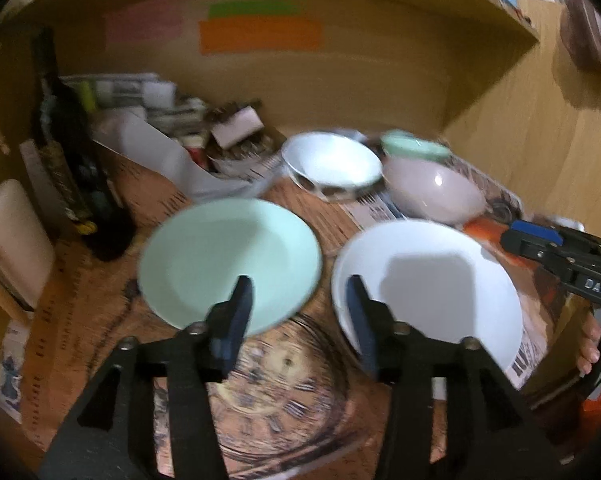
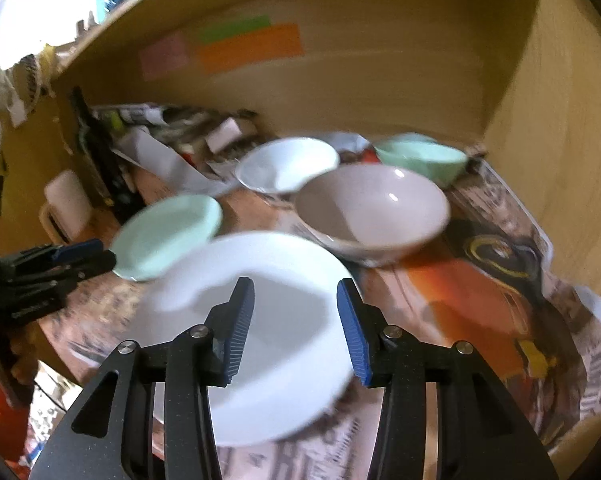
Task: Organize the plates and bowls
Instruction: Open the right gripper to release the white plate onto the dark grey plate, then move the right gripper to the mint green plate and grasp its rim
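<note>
We hold the left hand-held gripper point(image 1: 300, 312) above the gap between the mint plate point(image 1: 228, 264) and the white plate point(image 1: 428, 288), jaws partly apart with nothing between them. The right hand-held gripper point(image 2: 296, 320) hangs over the white plate point(image 2: 252, 332), also partly apart and empty. Both plates lie flat on the table point(image 1: 292, 380), side by side, on its paper covering. Behind them sit three bowls: a white bowl point(image 1: 332, 164), a pink bowl point(image 1: 432, 192) and a mint bowl point(image 1: 414, 148), close together.

We judge nothing is stacked yet. The main risk is the grip on a flat plate: the pads must catch a thin rim, and a shallow bite could let the plate tip and slide out. The two grippers work close together and could collide. The dark bottle point(image 1: 72, 152) beside the mint plate could be knocked over by a wide swing.
</note>
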### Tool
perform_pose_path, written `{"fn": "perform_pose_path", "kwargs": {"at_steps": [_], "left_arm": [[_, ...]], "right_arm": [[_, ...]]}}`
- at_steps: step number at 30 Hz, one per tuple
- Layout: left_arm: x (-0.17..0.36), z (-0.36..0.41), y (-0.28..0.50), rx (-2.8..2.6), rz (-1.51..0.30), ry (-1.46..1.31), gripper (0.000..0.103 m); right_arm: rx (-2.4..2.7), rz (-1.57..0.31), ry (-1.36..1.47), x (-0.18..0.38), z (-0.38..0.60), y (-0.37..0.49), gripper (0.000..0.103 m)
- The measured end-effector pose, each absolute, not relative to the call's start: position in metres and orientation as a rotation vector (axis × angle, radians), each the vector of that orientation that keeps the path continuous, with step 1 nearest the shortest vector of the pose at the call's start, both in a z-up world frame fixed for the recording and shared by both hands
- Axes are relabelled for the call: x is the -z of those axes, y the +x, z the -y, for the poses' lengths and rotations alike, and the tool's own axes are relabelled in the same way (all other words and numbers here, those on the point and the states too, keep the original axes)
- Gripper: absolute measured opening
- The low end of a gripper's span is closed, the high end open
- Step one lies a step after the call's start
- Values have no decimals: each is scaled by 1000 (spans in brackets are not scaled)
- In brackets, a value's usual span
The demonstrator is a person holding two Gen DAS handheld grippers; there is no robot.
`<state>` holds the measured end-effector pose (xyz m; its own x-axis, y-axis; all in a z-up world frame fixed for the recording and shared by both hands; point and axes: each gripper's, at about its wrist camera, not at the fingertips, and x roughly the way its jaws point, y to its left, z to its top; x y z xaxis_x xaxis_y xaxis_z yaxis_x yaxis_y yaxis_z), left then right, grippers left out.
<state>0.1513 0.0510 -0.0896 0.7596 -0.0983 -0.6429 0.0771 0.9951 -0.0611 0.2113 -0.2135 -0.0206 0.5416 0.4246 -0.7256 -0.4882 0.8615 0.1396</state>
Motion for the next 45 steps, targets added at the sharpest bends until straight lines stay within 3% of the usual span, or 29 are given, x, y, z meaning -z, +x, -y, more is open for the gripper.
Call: {"fn": "perform_pose_path", "kwargs": {"at_steps": [4,9,31,34,36,45], "left_arm": [[83,-75,153,35,-675,-49,64],[83,-110,162,-31,-691,-77,68],[153,-197,231,-67,-957,-247,67],[156,-196,235,-54,-961,-244,60],[158,-195,239,-38,-973,-248,50],[164,-195,245,-36,-980,-261,35]], "right_arm": [[-605,-817,-59,12,194,217,48],[-663,-822,-56,14,170,231,48],[-770,-1063,-198,70,75,311,48],[-779,-1099,-219,79,67,317,48],[-780,-1118,-231,85,64,320,41],[-779,-1205,-274,105,50,327,31]]}}
